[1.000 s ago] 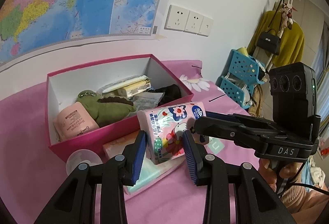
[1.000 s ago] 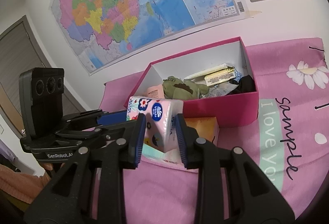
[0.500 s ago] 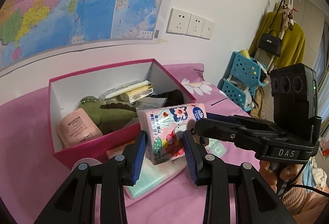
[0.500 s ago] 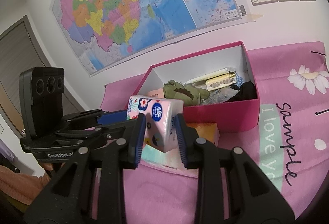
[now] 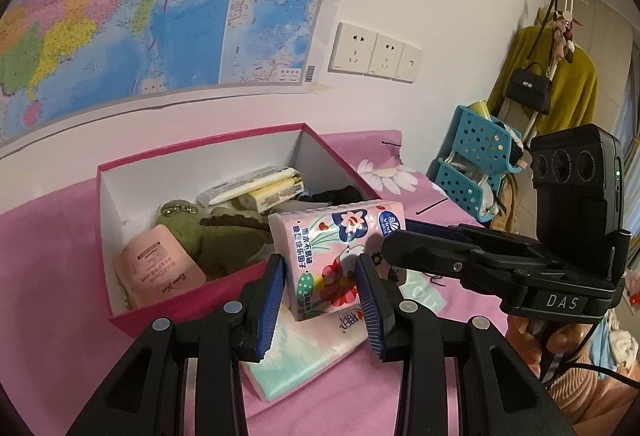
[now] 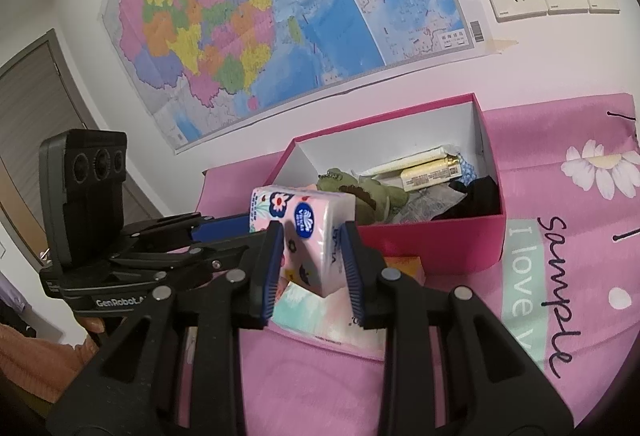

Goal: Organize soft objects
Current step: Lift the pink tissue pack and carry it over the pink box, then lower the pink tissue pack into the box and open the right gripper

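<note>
We hold one floral tissue pack (image 5: 334,256) between us: the left gripper (image 5: 320,290) clamps one end and the right gripper (image 6: 310,264) clamps the other, with the pack lifted just in front of the pink box (image 5: 208,292). To do this well, we should raise it level over the near wall, keep both grips even so the soft pack does not buckle, and set it on the free space beside the green plush crocodile (image 5: 224,236). We count one held pack, one flat tissue pack (image 5: 312,352) lying on the pink cloth (image 5: 52,276), one orange pack (image 6: 406,266), one crocodile, one hand cream pouch (image 5: 160,272) and one box
</note>
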The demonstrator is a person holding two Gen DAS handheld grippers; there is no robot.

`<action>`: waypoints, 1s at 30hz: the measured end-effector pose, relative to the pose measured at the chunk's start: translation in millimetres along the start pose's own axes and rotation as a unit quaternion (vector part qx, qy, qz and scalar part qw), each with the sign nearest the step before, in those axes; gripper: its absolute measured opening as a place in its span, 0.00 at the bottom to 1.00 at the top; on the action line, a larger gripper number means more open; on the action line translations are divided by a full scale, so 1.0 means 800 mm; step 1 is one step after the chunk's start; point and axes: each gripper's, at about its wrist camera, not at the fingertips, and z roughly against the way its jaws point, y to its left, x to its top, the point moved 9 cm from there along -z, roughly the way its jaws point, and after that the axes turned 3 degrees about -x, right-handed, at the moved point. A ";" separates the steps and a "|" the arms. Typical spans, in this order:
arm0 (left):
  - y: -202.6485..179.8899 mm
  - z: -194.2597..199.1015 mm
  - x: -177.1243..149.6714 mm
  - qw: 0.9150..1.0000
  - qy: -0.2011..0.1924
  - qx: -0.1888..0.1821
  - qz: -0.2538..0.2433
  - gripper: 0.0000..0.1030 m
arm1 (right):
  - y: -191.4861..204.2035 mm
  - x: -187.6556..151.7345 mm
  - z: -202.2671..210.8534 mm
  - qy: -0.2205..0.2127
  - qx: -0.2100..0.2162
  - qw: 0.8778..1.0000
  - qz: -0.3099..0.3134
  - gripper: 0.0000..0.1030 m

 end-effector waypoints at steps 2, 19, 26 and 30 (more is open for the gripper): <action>0.001 -0.001 0.001 1.000 0.000 0.001 0.001 0.35 | -0.001 0.002 -0.002 0.000 0.000 1.000 0.001 0.32; 0.012 -0.015 0.021 1.000 -0.001 0.006 0.011 0.35 | -0.011 0.025 -0.012 -0.009 -0.001 1.000 0.001 0.32; 0.020 -0.025 0.023 1.000 0.005 0.007 0.019 0.35 | -0.017 0.028 -0.021 -0.004 -0.006 1.000 0.000 0.32; 0.023 -0.029 0.025 1.000 0.007 0.008 0.023 0.35 | -0.020 0.030 -0.026 -0.004 -0.009 1.000 0.000 0.32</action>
